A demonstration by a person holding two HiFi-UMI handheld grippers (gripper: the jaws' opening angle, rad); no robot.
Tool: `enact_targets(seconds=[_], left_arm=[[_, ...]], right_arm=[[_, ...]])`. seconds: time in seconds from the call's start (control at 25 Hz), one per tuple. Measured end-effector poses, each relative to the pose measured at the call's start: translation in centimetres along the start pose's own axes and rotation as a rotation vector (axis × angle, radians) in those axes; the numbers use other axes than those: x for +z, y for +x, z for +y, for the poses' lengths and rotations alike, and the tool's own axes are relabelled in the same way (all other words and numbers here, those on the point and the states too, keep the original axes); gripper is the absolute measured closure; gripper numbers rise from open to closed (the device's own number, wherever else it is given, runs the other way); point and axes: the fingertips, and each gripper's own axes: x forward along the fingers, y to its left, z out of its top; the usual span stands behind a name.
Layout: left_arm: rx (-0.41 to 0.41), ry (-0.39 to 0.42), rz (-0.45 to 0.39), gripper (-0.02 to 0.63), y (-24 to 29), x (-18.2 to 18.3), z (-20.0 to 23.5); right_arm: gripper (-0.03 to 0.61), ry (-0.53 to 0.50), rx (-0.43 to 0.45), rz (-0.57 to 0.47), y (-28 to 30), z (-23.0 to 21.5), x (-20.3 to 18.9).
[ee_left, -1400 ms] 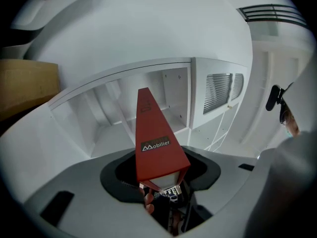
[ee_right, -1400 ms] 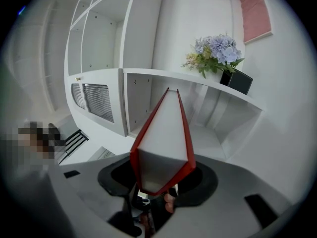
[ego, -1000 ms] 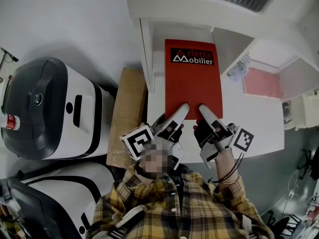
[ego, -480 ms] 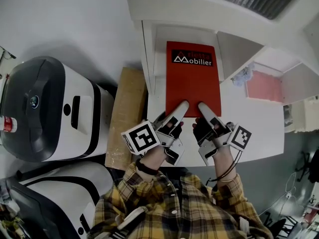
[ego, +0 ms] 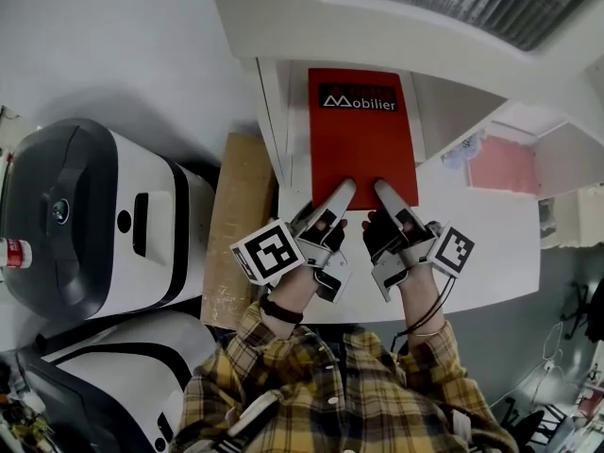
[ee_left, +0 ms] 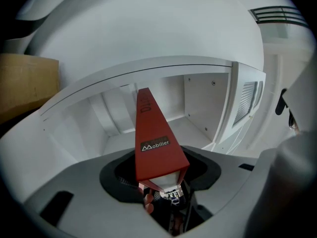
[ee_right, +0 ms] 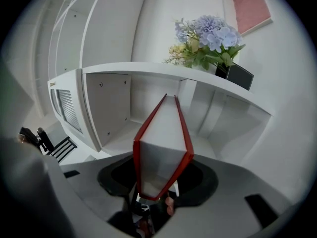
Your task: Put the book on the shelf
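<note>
The thin red hardcover book point(ego: 363, 140) has slid deeper than a second ago into the open compartment of the white shelf unit point(ego: 274, 121), and its far end is now inside. The left gripper point(ego: 342, 194) and right gripper point(ego: 385, 192) each pinch its near edge, side by side. A pink panel point(ego: 500, 166) sits in the neighbouring compartment. Pale blue flowers point(ee_right: 208, 33) stand on the shelf's top.

Furnished room: white shelving point(ee_right: 104, 108), flowers point(ee_right: 205, 38)
</note>
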Motion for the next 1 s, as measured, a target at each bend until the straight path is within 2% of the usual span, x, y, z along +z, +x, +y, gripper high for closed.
enact_targets(seconds=[0.36,0.56,0.8,1.0], left_arm=[[0.004,-0.023,-0.017,0.394,0.5,1.0,-0.5],[0.003,-0.005,-0.026,0.394,0.6,1.1,-0.5],[0.006,-0.007,-0.034,0.396,1.5,2.0,-0.4],[0.02,-0.006,-0.037,0.394,2.7,2.6,0.1]], right_arm=[[0.374,0.01,-0.007,-0.031,0.7,0.6,0.5],[0.377,0.013,-0.01,-0.039,0.7,0.6,0.7],[0.359,0.053,0.0,-0.041,0.7,0.7,0.6],[0.371,0.062,0.007,-0.01,0.8,0.5,-0.1]])
